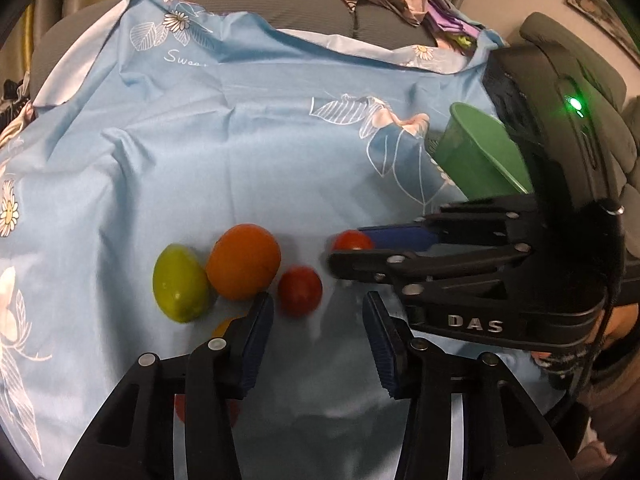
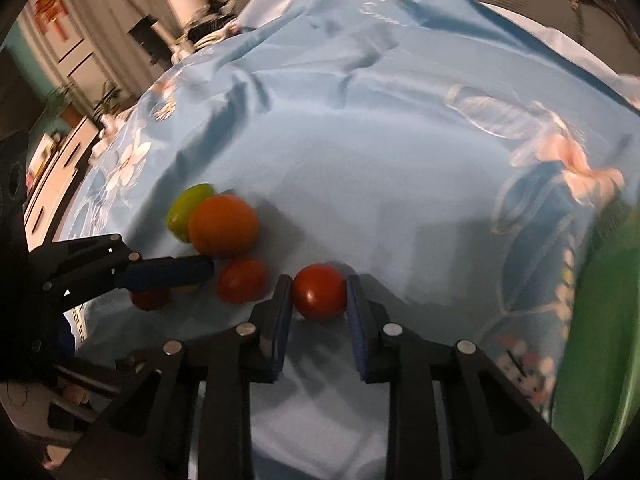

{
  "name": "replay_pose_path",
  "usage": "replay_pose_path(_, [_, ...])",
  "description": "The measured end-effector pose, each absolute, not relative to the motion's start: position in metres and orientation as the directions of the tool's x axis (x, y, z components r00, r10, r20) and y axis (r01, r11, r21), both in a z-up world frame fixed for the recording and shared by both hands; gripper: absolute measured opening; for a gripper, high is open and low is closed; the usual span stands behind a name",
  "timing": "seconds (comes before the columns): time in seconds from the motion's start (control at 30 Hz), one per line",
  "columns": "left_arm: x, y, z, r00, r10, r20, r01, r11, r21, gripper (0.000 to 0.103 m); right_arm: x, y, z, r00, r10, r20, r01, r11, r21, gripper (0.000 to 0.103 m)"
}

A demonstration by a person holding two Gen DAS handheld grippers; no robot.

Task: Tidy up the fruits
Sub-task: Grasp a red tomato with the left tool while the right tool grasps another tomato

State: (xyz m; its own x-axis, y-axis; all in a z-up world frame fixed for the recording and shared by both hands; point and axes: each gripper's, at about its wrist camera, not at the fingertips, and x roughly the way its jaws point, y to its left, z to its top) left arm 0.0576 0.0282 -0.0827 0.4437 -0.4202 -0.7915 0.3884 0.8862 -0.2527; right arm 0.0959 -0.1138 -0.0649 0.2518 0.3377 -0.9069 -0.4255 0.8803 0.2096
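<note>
On the wrinkled light-blue floral cloth (image 1: 240,140), reading left to right in the left wrist view: a yellow-green oval lemon-shaped fruit (image 1: 180,283) touches a round orange fruit (image 1: 244,266); a small red tomato (image 1: 300,290) lies just beside the orange; a second small red tomato (image 1: 352,241) sits between the blue pads of the right gripper (image 1: 350,246); a green plastic cup (image 1: 480,152) lies tilted behind that gripper. The left gripper (image 1: 318,308) hangs released, jaws spread, nothing between them, just in front of the first tomato. In the right wrist view, the right gripper (image 2: 319,294) brackets the second tomato (image 2: 319,297); both pads appear to meet its sides, though a firm clamp cannot be confirmed.
</note>
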Motion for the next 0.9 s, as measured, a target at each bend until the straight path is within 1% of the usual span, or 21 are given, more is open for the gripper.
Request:
replay_pose_path(0.13, [0.066,0.023,-0.084,0.444,-0.415,-0.795,0.389,0.888,-0.246,0.048,0.088,-0.133,-0.056,0.281,0.354,-0.892,-0.39,0.891,0.231,0.027])
replay_pose_path(0.23, [0.069,0.018,-0.088,0.442,-0.387,-0.809,0.382,0.897,-0.22,0.039,0.083,-0.142,-0.051,0.296,0.363,-0.883,-0.375,0.895,0.242,0.027])
replay_pose_path(0.3, [0.072,0.016,-0.091,0.436,-0.382,-0.815,0.376,0.9,-0.221,0.036,0.081,-0.146,-0.049,0.303,0.371,-0.878,-0.364,0.896,0.253,0.027])
replay_pose_path(0.37, [0.075,0.014,-0.096,0.433,-0.368,-0.823,0.376,0.904,-0.206,0.027,0.079,-0.151,-0.048,0.308,0.377,-0.874,-0.354,0.898,0.262,0.027])
replay_pose_path(0.4, [0.075,0.014,-0.096,0.442,-0.367,-0.819,0.375,0.905,-0.203,0.026,0.078,-0.152,-0.048,0.309,0.379,-0.872,-0.35,0.898,0.267,0.027])
replay_pose_path(0.67, [0.064,0.019,-0.084,0.46,-0.374,-0.806,0.349,0.91,-0.223,0.025,0.06,-0.164,-0.038,0.334,0.392,-0.857,-0.325,0.901,0.286,0.027])
replay_pose_path(0.9, [0.032,0.014,-0.056,0.505,-0.346,-0.791,0.353,0.919,-0.176,0.025,0.034,-0.17,-0.018,0.373,0.402,-0.836,-0.321,0.901,0.29,0.027])
